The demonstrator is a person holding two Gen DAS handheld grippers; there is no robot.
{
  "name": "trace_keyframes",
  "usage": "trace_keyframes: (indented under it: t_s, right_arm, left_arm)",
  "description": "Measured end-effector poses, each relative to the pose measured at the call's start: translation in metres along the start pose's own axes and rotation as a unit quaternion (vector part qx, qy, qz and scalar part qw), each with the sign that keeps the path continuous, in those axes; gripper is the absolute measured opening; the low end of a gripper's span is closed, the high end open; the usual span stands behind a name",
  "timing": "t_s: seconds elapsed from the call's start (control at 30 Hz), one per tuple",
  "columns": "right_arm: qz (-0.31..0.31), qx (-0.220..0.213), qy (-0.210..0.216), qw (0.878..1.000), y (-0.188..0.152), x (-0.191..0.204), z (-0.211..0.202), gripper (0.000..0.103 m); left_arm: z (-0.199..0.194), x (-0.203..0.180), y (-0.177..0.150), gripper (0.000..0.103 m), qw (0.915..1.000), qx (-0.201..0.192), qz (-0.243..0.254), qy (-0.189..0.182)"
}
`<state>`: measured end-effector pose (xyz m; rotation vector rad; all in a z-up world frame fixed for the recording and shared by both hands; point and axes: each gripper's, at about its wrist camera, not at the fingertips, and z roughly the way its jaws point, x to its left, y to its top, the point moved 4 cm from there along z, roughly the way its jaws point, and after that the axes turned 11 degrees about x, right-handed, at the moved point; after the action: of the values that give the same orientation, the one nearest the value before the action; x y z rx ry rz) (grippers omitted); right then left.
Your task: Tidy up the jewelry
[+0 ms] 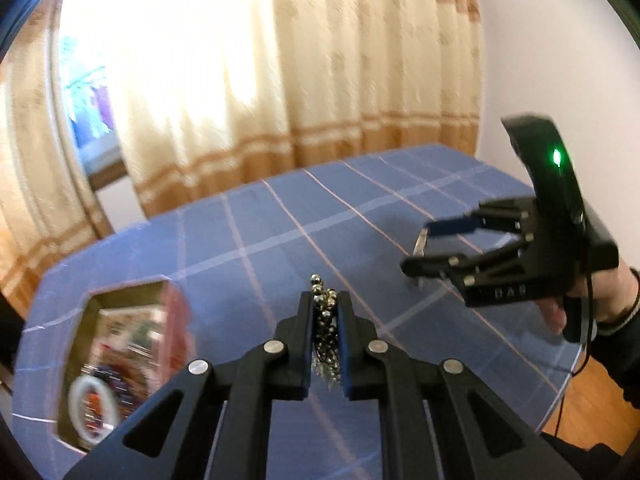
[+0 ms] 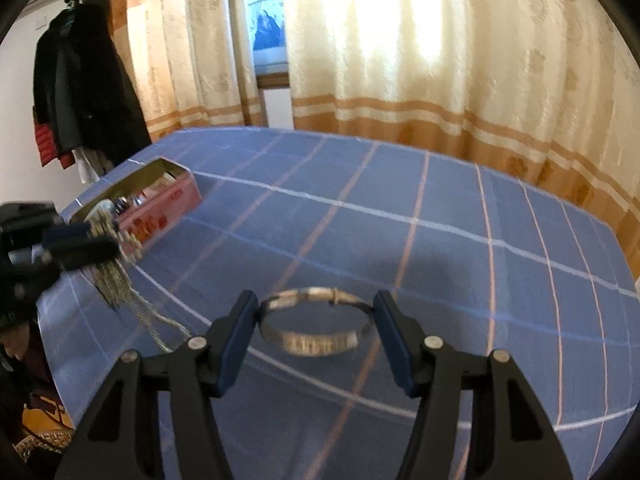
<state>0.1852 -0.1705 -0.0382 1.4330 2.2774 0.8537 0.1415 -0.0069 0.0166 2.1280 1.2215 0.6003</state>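
My left gripper (image 1: 325, 312) is shut on a beaded silver necklace (image 1: 323, 304) with a fringe of chains, held above the blue checked tablecloth (image 1: 248, 240). In the right wrist view the same necklace (image 2: 116, 280) hangs from the left gripper (image 2: 100, 248) at the far left. My right gripper (image 2: 316, 320) is closed on a silver bangle (image 2: 316, 328), its pads touching both sides of the ring, above the cloth. It shows in the left wrist view (image 1: 418, 248) at the right, holding the bangle (image 1: 420, 240) edge-on.
An open pink tin box (image 2: 160, 208) with jewelry inside stands on the table's left side, also in the left wrist view (image 1: 120, 352). Curtains (image 2: 440, 60) hang behind the table. A dark coat (image 2: 80, 92) hangs on the wall at left.
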Motion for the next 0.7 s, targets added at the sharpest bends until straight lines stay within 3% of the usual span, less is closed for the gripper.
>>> trace_keyframes:
  t_s: [0.03, 0.07, 0.3, 0.37, 0.4, 0.43, 0.5, 0.7]
  right_arm:
    - [-0.003, -0.001, 0.003, 1.000, 0.005, 0.004, 0.000, 0.027]
    - [-0.002, -0.009, 0.006, 1.000, 0.011, 0.008, -0.002, 0.020]
    - [-0.024, -0.008, 0.011, 1.000, 0.037, 0.032, 0.007, 0.019]
    - [-0.025, 0.005, 0.011, 1.000, 0.035, 0.032, 0.016, 0.026]
    - [-0.022, 0.006, 0.009, 1.000, 0.035, 0.030, 0.017, 0.041]
    - [-0.014, 0.002, 0.008, 1.000, 0.033, 0.025, 0.018, 0.062]
    - [-0.004, -0.005, 0.001, 1.000, 0.032, 0.018, 0.019, 0.088]
    - [0.009, 0.039, -0.044, 0.998, 0.029, -0.006, 0.054, 0.089]
  left_arm:
    - [-0.006, 0.009, 0.003, 0.010, 0.9999, -0.005, -0.003, 0.009]
    - [-0.012, 0.018, 0.005, 0.010, 0.9998, -0.011, -0.007, 0.017]
    - [-0.045, 0.070, 0.006, 0.010, 0.9968, -0.034, -0.038, 0.061]
    - [-0.050, 0.077, 0.004, 0.010, 0.9961, -0.040, -0.044, 0.065]
    - [-0.051, 0.081, 0.003, 0.010, 0.9959, -0.042, -0.047, 0.065]
    - [-0.052, 0.082, 0.003, 0.010, 0.9958, -0.044, -0.047, 0.065]
    - [-0.052, 0.082, 0.002, 0.010, 0.9958, -0.046, -0.048, 0.062]
    - [-0.045, 0.085, 0.005, 0.010, 0.9960, -0.049, -0.051, 0.054]
